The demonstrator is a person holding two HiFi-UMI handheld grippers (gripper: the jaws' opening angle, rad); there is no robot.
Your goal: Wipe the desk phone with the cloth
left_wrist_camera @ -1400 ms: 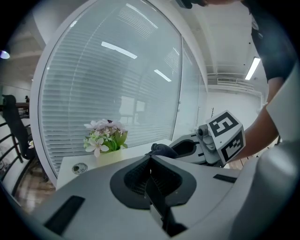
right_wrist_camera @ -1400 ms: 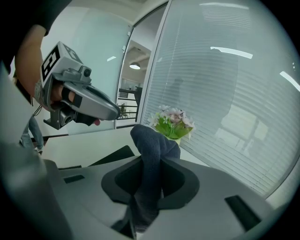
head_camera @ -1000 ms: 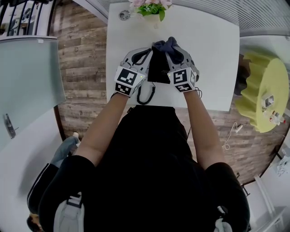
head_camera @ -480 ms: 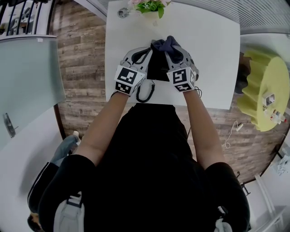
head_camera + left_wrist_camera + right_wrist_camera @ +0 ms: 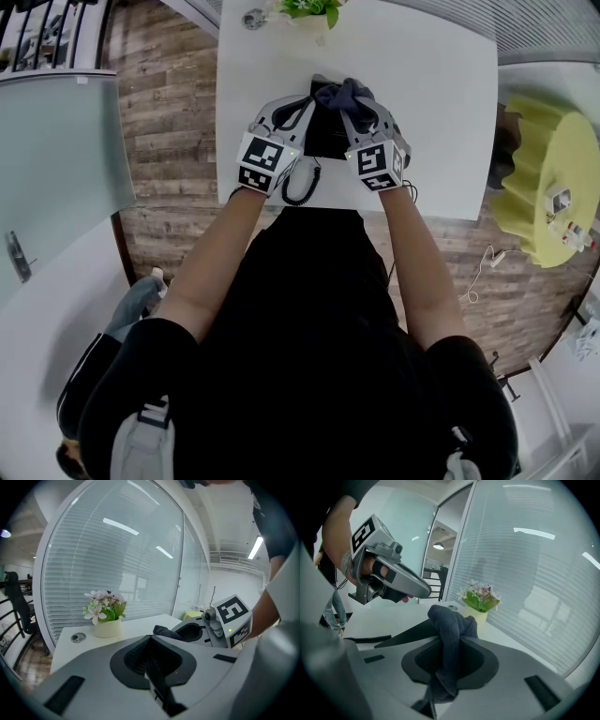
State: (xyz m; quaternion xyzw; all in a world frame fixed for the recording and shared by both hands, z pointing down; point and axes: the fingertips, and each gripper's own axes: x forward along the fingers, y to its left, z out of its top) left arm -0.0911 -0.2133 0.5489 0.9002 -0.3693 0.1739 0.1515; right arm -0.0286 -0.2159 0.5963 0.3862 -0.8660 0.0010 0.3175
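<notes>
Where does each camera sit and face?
Head view: on the person's head, steeply down on the table; both forearms show.
Left gripper view: rides the left gripper, along its shut jaws; right gripper shows.
Right gripper view: along jaws shut on the cloth; left gripper shows.
Shared: the flower pot.

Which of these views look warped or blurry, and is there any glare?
Head view: fisheye curves lines toward the edges. Left gripper view: dark round vignette, ceiling lights reflect on the glass wall. Right gripper view: cloth sharp, corners dark.
</notes>
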